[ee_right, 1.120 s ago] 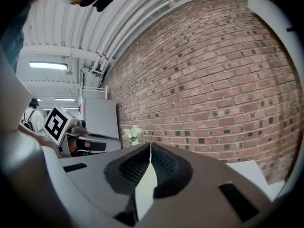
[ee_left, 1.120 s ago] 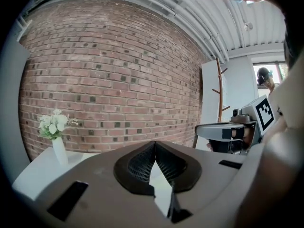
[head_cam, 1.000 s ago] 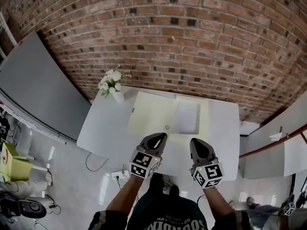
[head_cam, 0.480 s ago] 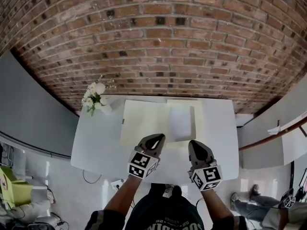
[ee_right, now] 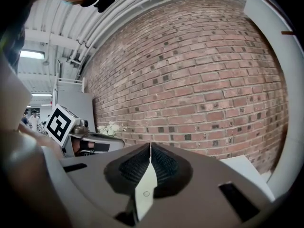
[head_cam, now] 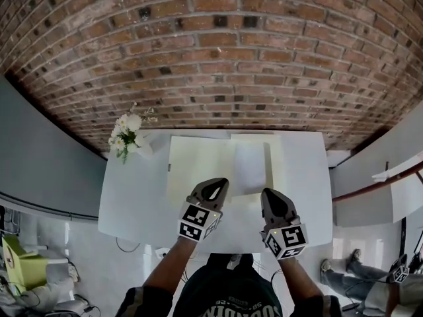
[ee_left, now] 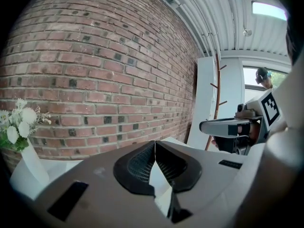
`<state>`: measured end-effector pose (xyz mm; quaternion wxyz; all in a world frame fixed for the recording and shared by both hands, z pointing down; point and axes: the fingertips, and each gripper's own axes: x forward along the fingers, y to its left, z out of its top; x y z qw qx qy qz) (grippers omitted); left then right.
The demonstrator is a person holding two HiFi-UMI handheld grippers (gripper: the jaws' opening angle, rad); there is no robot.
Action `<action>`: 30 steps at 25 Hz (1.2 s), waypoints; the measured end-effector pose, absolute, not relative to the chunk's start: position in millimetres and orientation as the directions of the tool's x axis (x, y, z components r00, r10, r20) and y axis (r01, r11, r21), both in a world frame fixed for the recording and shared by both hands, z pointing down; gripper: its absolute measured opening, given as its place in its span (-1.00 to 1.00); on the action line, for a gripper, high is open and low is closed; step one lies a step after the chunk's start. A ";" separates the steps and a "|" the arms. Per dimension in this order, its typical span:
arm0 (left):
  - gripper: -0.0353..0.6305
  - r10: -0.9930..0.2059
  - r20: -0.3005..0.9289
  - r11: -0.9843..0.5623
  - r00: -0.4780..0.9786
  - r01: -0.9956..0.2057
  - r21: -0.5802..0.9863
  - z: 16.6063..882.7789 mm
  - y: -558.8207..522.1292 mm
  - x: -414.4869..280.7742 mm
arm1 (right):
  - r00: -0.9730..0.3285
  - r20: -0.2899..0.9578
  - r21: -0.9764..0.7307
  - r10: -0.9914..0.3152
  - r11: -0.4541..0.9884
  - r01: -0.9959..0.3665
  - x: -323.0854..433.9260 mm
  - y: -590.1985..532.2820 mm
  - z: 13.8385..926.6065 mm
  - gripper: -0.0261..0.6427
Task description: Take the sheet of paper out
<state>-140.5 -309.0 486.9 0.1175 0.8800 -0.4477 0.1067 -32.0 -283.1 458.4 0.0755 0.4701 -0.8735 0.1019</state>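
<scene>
Head view shows the sheet of paper point(head_cam: 251, 167) lying flat on the right half of a cream folder point(head_cam: 198, 167) on the white table point(head_cam: 132, 190), its long axis running away from the person toward the brick wall point(head_cam: 218, 65). It looks light, thin and floppy, so it is probably best pinched at the near short edge and drawn off level without creasing. The left gripper point(head_cam: 213, 189) and right gripper point(head_cam: 274, 200) hover over the folder's near edge, each with jaws closed tip to tip on nothing.
</scene>
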 end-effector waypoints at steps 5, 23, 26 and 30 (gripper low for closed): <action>-0.86 -0.751 0.338 -0.566 0.567 -0.817 0.113 504.9 -322.0 -139.1 | -0.537 0.239 -0.104 -0.809 0.528 -0.843 -29.8 -290.9 461.2 -0.71; -0.61 -0.599 0.544 -0.486 0.588 -0.807 0.336 618.6 -376.7 -116.0 | -0.462 0.347 -0.113 -0.816 0.453 -0.885 12.8 -311.3 505.9 -0.71; -0.61 -0.591 0.568 -0.388 0.573 -0.819 0.422 636.0 -389.8 -119.3 | -0.450 0.399 -0.129 -0.799 0.437 -0.890 19.0 -308.5 515.3 -0.72; -0.60 -0.547 0.625 -0.262 0.558 -0.823 0.504 667.1 -404.9 -126.3 | -0.451 0.370 -0.136 -0.812 0.433 -0.891 19.8 -314.2 521.2 -0.71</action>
